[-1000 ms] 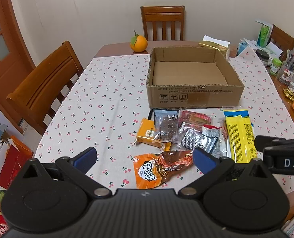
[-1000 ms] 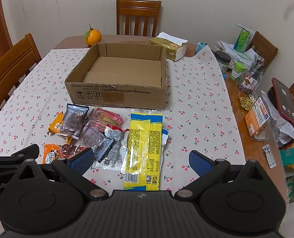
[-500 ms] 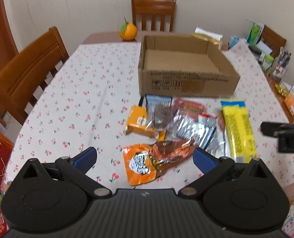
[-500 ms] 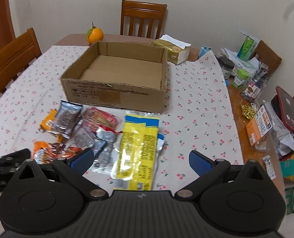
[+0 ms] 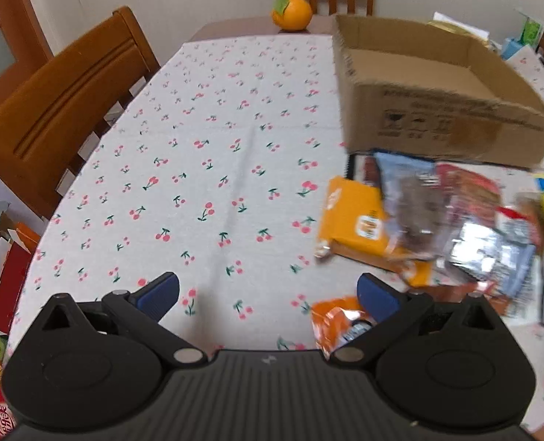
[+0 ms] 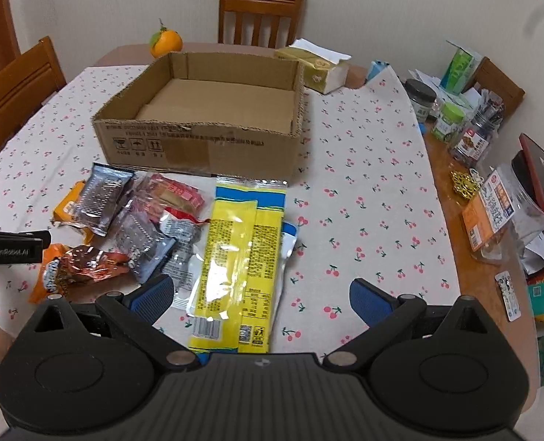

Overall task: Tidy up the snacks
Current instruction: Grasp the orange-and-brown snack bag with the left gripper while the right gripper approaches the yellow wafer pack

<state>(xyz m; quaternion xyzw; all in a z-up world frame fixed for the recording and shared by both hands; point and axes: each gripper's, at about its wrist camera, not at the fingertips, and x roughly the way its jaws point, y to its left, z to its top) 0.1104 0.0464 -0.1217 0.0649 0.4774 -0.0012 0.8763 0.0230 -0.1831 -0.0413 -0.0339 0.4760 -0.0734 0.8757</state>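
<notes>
Left gripper: fingers spread wide, holding nothing, above bare tablecloth.
Right gripper: equally wide, holding nothing, over yellow packets.
Snacks: heaped before the cardboard box (nothing inside).
Right view only: tissue pack, jars.

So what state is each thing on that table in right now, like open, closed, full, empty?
cardboard box: open on top, empty
left gripper: open, holding nothing
right gripper: open, holding nothing
yellow packets: sealed, lying flat in front of the box
orange snack bag: lying crumpled on the cloth
tissue pack: open, a tissue sticking out
green-lidded jar: upright, lid on
</notes>
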